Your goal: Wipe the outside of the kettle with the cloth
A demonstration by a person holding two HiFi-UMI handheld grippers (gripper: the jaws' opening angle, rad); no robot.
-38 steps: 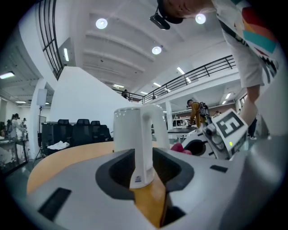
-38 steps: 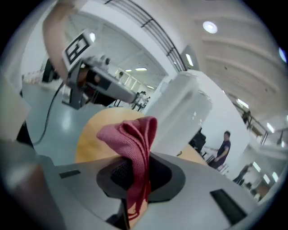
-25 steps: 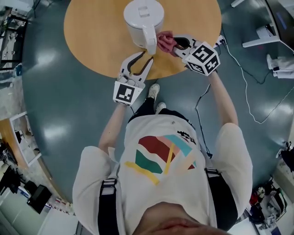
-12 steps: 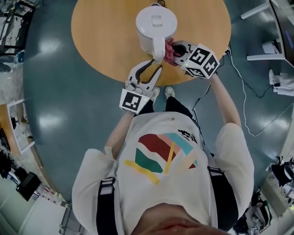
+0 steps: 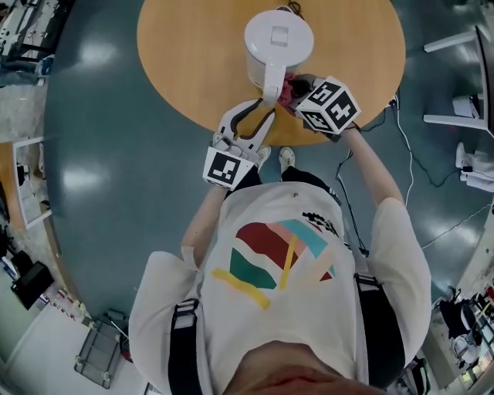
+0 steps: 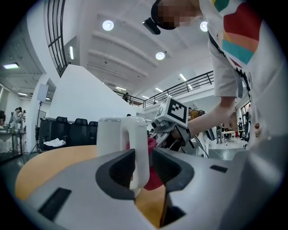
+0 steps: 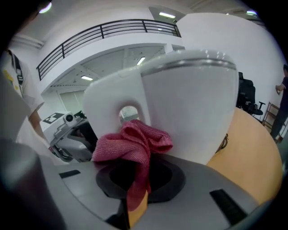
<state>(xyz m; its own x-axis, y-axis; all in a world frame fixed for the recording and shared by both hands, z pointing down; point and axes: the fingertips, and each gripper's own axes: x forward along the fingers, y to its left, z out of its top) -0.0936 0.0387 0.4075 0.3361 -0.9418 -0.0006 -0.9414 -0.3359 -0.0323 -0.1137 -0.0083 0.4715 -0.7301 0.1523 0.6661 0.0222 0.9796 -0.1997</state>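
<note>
A white kettle (image 5: pixel 278 38) stands on the round wooden table (image 5: pixel 193 62), its handle (image 5: pixel 272 81) turned toward me. My left gripper (image 5: pixel 265 104) is shut on that handle; in the left gripper view the handle (image 6: pixel 139 148) sits pinched between the two grey jaws of the left gripper (image 6: pixel 143 155). My right gripper (image 5: pixel 297 85) is shut on a bunched red cloth (image 5: pixel 285 91). The cloth (image 7: pixel 135 141) lies against the kettle's body (image 7: pixel 193 112) just beside the handle, with one end hanging down between the jaws of the right gripper (image 7: pixel 137 168).
The kettle stands near the table's front edge (image 5: pixel 309 139), with bare tabletop to its left and behind it. A dark cord (image 5: pixel 292 8) leaves the kettle's far side. Cables (image 5: pixel 409 166) trail over the grey floor to the right, near white furniture legs (image 5: pixel 451 119).
My right gripper has slid the cloth across the kettle's side toward the handle and lower down. The left gripper has kept its hold on the handle.
</note>
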